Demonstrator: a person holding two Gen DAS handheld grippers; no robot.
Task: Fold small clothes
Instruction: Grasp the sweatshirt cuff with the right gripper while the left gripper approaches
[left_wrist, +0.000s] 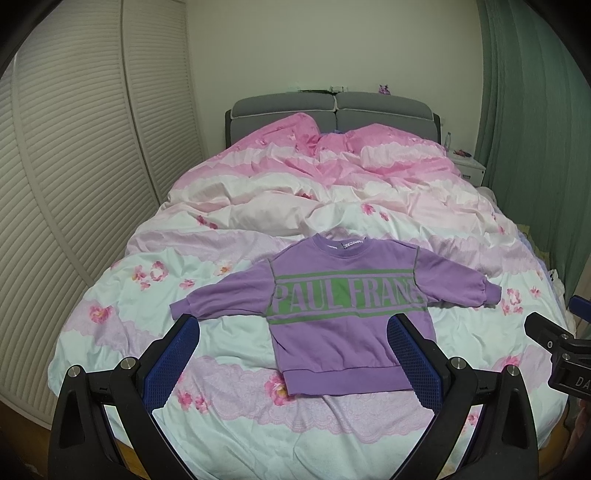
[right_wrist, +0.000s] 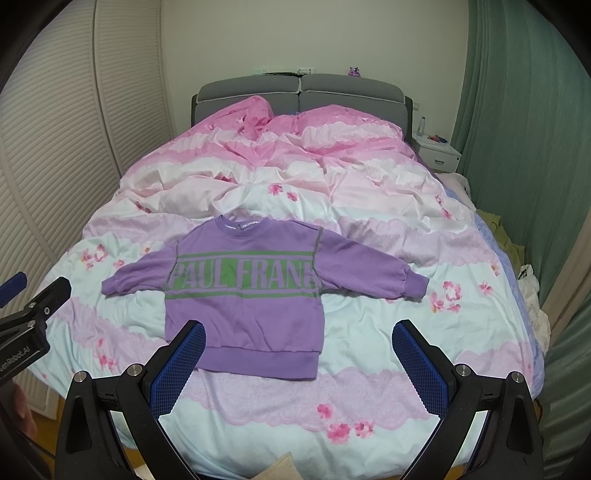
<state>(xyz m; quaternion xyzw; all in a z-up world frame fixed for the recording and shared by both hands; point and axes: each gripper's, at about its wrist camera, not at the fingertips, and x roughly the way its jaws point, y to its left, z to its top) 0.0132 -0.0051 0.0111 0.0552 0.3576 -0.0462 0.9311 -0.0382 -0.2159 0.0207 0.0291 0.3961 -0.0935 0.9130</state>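
A small purple sweatshirt (left_wrist: 332, 299) with green "PAUL FRANK" lettering lies flat, face up, on the bed, both sleeves spread out, hem toward me. It also shows in the right wrist view (right_wrist: 251, 291). My left gripper (left_wrist: 293, 332) is open and empty, held above the bed's near edge by the hem's left part. My right gripper (right_wrist: 299, 334) is open and empty, above the hem's right part. Each gripper shows at the edge of the other's view: the right gripper (left_wrist: 554, 343), the left gripper (right_wrist: 33, 310).
The bed has a pink and white flowered duvet (left_wrist: 295, 192), rumpled toward the grey headboard (left_wrist: 332, 110). Louvred wardrobe doors (left_wrist: 74, 166) stand on the left. A green curtain (left_wrist: 528, 110) and a white nightstand (right_wrist: 436, 153) are on the right. Clothes lie by the bed's right side (right_wrist: 528, 288).
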